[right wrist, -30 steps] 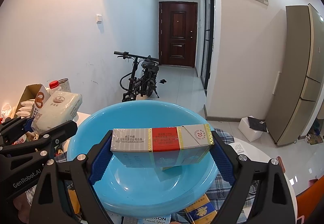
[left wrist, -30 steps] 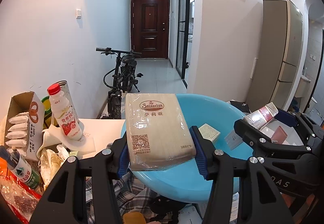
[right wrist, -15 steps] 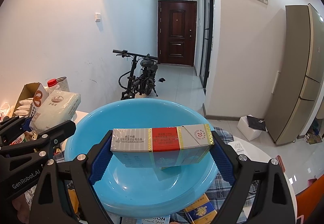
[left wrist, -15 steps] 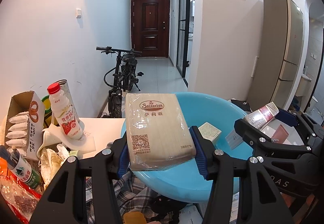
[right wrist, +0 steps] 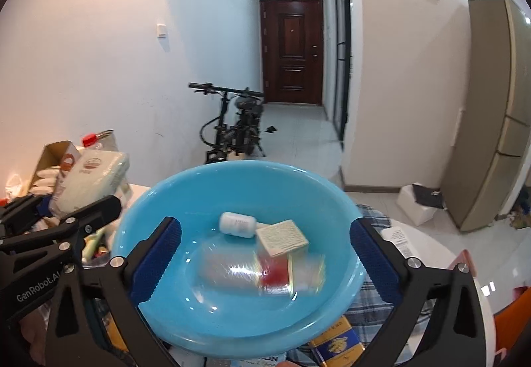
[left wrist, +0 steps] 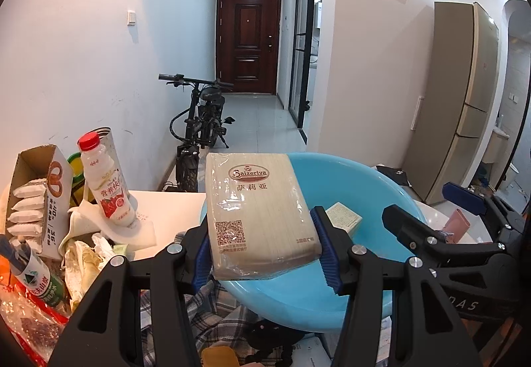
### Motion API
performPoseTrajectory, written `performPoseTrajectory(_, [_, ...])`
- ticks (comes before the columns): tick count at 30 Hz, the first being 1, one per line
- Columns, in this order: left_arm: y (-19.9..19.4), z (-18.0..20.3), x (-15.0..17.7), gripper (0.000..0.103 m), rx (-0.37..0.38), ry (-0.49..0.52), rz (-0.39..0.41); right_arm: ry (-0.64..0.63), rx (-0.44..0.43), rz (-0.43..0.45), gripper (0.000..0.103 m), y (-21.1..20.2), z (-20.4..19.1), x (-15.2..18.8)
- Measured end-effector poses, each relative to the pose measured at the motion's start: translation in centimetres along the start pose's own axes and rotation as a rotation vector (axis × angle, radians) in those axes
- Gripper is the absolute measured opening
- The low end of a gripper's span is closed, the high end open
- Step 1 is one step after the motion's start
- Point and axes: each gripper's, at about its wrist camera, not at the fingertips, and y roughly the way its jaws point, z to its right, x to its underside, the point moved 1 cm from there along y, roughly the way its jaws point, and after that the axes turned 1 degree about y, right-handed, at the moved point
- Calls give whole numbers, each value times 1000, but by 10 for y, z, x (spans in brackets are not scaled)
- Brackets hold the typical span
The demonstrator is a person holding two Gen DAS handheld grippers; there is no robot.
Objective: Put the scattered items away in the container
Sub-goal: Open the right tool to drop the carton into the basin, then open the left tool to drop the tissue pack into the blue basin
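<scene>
1. Basin (right wrist: 239, 327): blue, round, sits on a plaid cloth (right wrist: 375, 307) on the table (left wrist: 166, 211). It occupies the centre of the right wrist view and lies directly ahead of both grippers.
2. Left gripper (left wrist: 262, 251): jaws clenched on the Saizeriya napkin pack (left wrist: 255, 204). The blue pads press against the pack's two long sides. The pack is held above the near left rim of the basin, label and QR code facing up.
3. Right gripper (right wrist: 265, 254): jaws spread wide and released, nothing between the pads. It hangs above the basin.
4. Cigarette carton (right wrist: 262, 270): silver with a red band, motion-blurred, lying low in the basin between the open fingers. Whether it rests on the basin floor cannot be told.
5. Small printed box (right wrist: 282, 237): inside the basin, just behind the carton.
6. White bottle (right wrist: 237, 224): on its side inside the basin, touching the small box.
7. Milk drink bottle (left wrist: 106, 181): red cap, leaning among clutter on the table to the left of the basin.
</scene>
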Motion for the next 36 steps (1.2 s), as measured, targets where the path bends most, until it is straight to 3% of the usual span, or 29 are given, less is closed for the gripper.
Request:
performPoseTrajectory(13, [1,6,2,53,1,15,0,-38,101,37,103,-11,0,-3])
performPoseTrajectory(30, [5,12,4,53,7,36,0,-35,105,43,103,-11,-1,-8])
performPoseTrajectory(32, [7,11,4,64,-11,38,-4,-25,93,40,103,-12,0,-9])
performPoseTrajectory(34, [9,8,3,96,-69,29,-10,-14,94,46,103,-15,2,-10])
performPoseTrajectory(35, [10,4,2,103,-98,18,-6,-10,97,49,103,-16,3,-11])
performPoseTrajectory(36, [9,0,1,103,-104,5,4,-3,92,50,103,-17,4,-12])
